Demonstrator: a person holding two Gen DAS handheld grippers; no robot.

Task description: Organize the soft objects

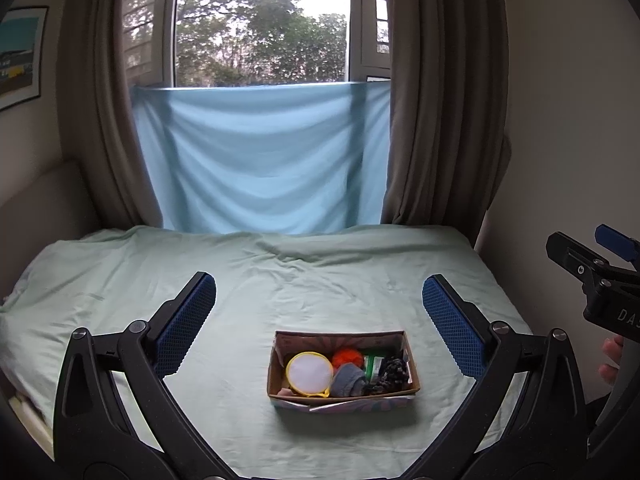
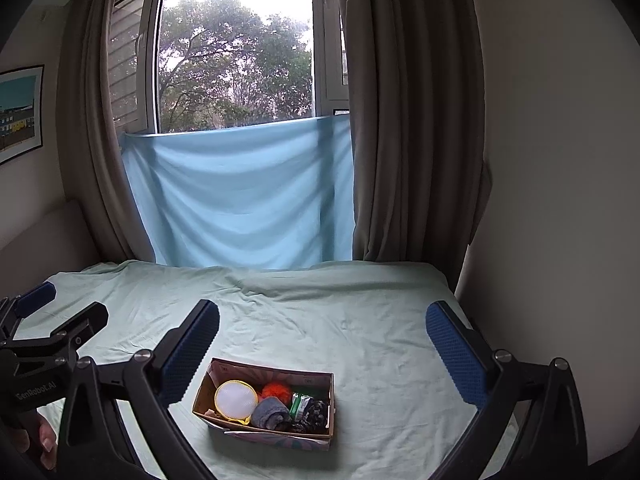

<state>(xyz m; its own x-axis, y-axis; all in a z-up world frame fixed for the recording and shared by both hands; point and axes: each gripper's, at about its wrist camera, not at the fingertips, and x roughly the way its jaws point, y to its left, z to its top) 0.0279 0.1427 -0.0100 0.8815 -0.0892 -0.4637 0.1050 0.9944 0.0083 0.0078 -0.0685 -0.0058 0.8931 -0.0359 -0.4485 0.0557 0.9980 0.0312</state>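
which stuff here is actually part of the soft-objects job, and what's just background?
Job:
- cardboard box on the bed
- in it: round yellow-rimmed pouch, orange pompom, grey sock, dark scrunchie, green packet
- left hand-held gripper and right hand-held gripper, both open, empty

Background:
- blue cloth
- curtains
- wall picture
- window

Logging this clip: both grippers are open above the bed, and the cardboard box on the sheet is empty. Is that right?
Not quite. The box is not empty: it holds a yellow-rimmed round pouch, an orange ball, a grey cloth and other small items, as the left wrist view shows. The rest stands: the left gripper and right gripper are both open over the sheet.
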